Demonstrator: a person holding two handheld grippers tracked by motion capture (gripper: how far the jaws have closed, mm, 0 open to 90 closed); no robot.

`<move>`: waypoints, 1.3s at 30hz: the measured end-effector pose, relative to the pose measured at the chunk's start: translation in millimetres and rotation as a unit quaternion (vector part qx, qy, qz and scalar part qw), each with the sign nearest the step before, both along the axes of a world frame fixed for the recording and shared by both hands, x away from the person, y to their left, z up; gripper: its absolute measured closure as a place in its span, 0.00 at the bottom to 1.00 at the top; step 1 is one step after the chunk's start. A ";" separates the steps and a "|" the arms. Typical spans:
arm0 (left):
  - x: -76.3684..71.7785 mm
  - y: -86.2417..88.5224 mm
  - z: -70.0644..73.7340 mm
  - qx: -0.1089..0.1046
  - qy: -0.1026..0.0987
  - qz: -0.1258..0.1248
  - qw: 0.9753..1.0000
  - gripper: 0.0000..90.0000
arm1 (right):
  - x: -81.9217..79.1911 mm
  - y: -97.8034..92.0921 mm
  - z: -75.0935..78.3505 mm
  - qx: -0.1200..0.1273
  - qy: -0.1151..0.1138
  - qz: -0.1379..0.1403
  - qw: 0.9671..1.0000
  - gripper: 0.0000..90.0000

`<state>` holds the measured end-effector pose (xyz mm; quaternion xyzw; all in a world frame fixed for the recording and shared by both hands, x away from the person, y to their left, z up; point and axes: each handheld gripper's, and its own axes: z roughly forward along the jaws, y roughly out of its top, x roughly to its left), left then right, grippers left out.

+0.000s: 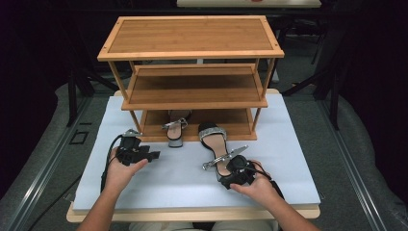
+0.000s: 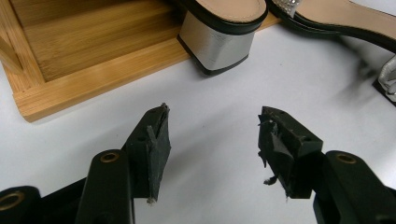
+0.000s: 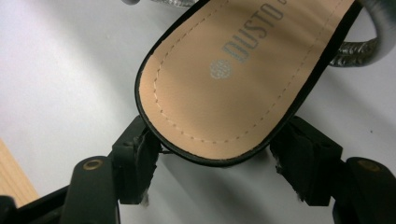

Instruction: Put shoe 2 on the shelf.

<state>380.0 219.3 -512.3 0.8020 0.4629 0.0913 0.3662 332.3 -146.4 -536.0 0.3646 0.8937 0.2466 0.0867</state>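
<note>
Right tool (image 3: 212,161) at the heel end of a black-edged sandal with a tan insole and a glittering silver strap (image 1: 215,140), which lies flat on the white-covered worktop (image 1: 298,159) in front of a three-tier bamboo shoe rack (image 1: 192,62); the jaws stand one on each side of the rounded heel edge, touching or all but touching it, and whether they actually pinch cannot be told. The sandal's long axis runs away from the right tool toward the rack, toe end nearest the lowest shelf, so a push or lift along that axis would, by judgement, carry it in. Its mate, a matching sandal with a silver block heel (image 2: 217,44), already sits with its forepart on the lowest shelf (image 2: 93,51), heel hanging over the front edge. Left tool (image 2: 212,140) rests low over the worktop just in front of that heel, jaws wide apart and holding nothing. Right hand (image 1: 257,187) is clearly nearer the loose sandal; both forearms enter from the near edge, wrists level, tools pointing inward and forward
</note>
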 end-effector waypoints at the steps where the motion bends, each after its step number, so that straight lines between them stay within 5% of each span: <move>1: 0.1 -0.7 -0.4 0.000 0.000 0.001 1.000 0.48 | 0.2 1.4 0.5 -0.004 -0.002 -0.005 1.000 0.37; 12: 1.4 0.3 -1.3 0.001 0.003 0.000 1.000 0.48 | 32.4 8.9 17.1 0.046 -0.013 -0.054 0.997 0.42; 14: 1.6 1.8 -1.0 0.001 0.002 0.002 1.000 0.48 | 39.4 9.1 18.3 0.050 -0.013 -0.057 0.997 0.44; 15: 1.7 2.2 -1.0 -0.001 0.002 0.004 1.000 0.48 | 42.1 10.9 19.1 0.030 -0.020 -0.069 0.997 0.44; 16: 2.0 2.9 -0.8 -0.001 0.002 0.003 1.000 0.48 | 46.6 10.8 17.4 0.059 0.000 -0.054 0.997 0.44; 19: 2.7 4.0 -1.1 0.000 0.002 0.003 1.000 0.48 | 50.8 19.9 13.3 0.036 0.006 -0.076 0.996 0.46; 22: 2.8 4.3 -1.4 -0.001 0.003 0.004 1.000 0.48 | 52.1 28.7 7.8 0.050 0.025 -0.057 0.997 0.51; 26: 2.3 2.9 -2.5 0.001 0.004 0.002 1.000 0.48 | 50.9 37.6 8.6 0.036 0.004 -0.064 0.997 0.52; 35: 3.0 1.5 -3.5 0.004 0.005 0.000 1.000 0.48 | 61.2 31.9 14.9 0.058 -0.006 -0.082 0.995 0.55; 39: 3.8 1.4 -2.9 0.003 0.004 0.001 1.000 0.48 | 65.5 32.2 17.9 0.045 -0.022 -0.082 0.995 0.56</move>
